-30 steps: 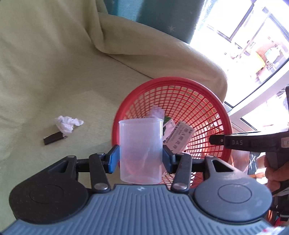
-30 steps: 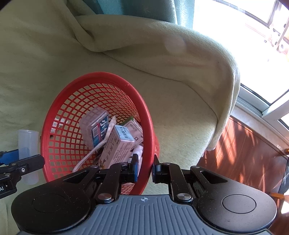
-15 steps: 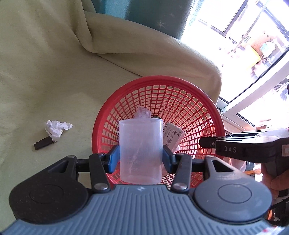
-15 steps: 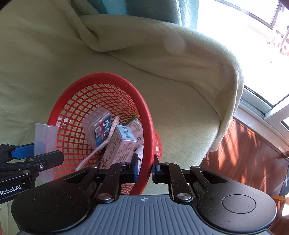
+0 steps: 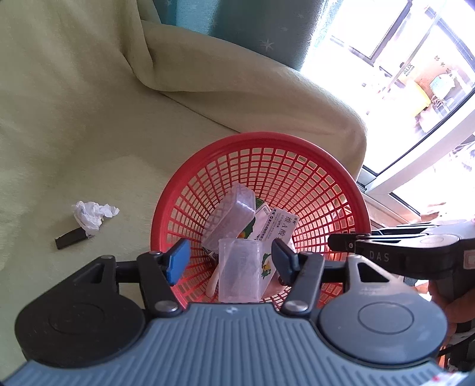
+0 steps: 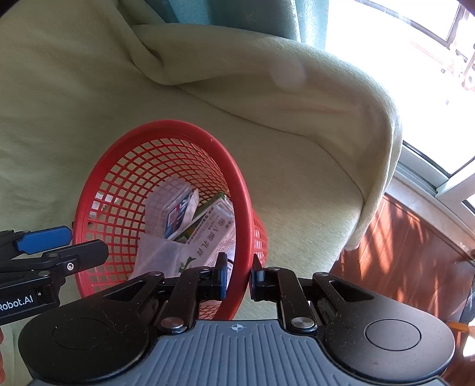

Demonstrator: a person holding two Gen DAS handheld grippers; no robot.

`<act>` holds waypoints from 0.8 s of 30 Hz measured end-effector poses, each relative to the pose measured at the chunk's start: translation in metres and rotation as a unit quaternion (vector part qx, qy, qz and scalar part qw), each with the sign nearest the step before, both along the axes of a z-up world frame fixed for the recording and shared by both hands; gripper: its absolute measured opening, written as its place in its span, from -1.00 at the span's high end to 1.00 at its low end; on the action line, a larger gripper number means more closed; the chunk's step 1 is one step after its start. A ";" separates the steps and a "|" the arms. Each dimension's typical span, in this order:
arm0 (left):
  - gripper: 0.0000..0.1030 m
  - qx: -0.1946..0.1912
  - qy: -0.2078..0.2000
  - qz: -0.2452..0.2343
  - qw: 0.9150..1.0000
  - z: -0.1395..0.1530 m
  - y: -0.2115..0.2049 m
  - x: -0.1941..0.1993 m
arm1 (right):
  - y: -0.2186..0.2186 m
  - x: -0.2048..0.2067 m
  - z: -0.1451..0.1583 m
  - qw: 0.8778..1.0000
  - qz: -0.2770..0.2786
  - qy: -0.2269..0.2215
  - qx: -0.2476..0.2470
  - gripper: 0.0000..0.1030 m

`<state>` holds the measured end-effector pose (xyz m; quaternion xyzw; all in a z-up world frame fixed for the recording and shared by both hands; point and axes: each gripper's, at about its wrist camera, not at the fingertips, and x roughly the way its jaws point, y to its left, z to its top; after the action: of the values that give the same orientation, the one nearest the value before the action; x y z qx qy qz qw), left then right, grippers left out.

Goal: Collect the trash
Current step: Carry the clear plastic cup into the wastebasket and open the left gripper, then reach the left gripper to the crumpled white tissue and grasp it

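A red mesh basket [image 5: 261, 139] rests tilted on a pale green sofa. In it lie a clear plastic cup [image 5: 239, 270], a clear plastic box [image 5: 233, 216] and a printed carton [image 5: 276, 228]. My left gripper [image 5: 231, 262] hangs open over the basket's near rim, and the cup stands loose between its blue pads, touching neither. My right gripper [image 6: 239, 276] is shut on the basket [image 6: 166, 124] rim at the near right side. The cup [image 6: 157, 255] shows inside through the mesh. A crumpled white tissue [image 5: 92, 215] lies on the seat to the left, beside a small black strip [image 5: 69, 239].
The sofa's padded armrest [image 6: 341, 98] rises behind and right of the basket. A teal curtain [image 5: 252, 26] hangs behind it, with a bright window [image 5: 415, 74] to the right. A wooden floor [image 6: 415, 252] lies beyond the sofa's right edge.
My left gripper moved over the basket and opened. The cup left its pads and dropped into the basket. The right gripper kept its hold on the rim.
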<state>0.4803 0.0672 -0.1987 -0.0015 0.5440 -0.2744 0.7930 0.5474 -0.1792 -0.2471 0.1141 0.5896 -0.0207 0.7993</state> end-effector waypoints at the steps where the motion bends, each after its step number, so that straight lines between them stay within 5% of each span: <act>1: -0.09 0.000 0.001 0.002 1.000 0.000 0.001 0.000 | 0.000 0.000 0.000 1.000 0.000 0.000 0.000 0.79; 16: -0.09 -0.001 -0.001 0.015 1.000 0.004 0.017 -0.001 | -0.001 0.000 0.000 1.000 0.000 0.001 -0.001 0.79; 24: -0.10 0.002 -0.011 0.057 0.998 0.004 0.063 -0.006 | -0.002 -0.002 -0.001 1.000 0.000 0.006 -0.003 0.79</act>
<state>0.4745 0.1305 -0.1947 -0.0279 0.5344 -0.2273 0.8136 0.5458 -0.1813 -0.2483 0.1122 0.5940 -0.0230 0.7963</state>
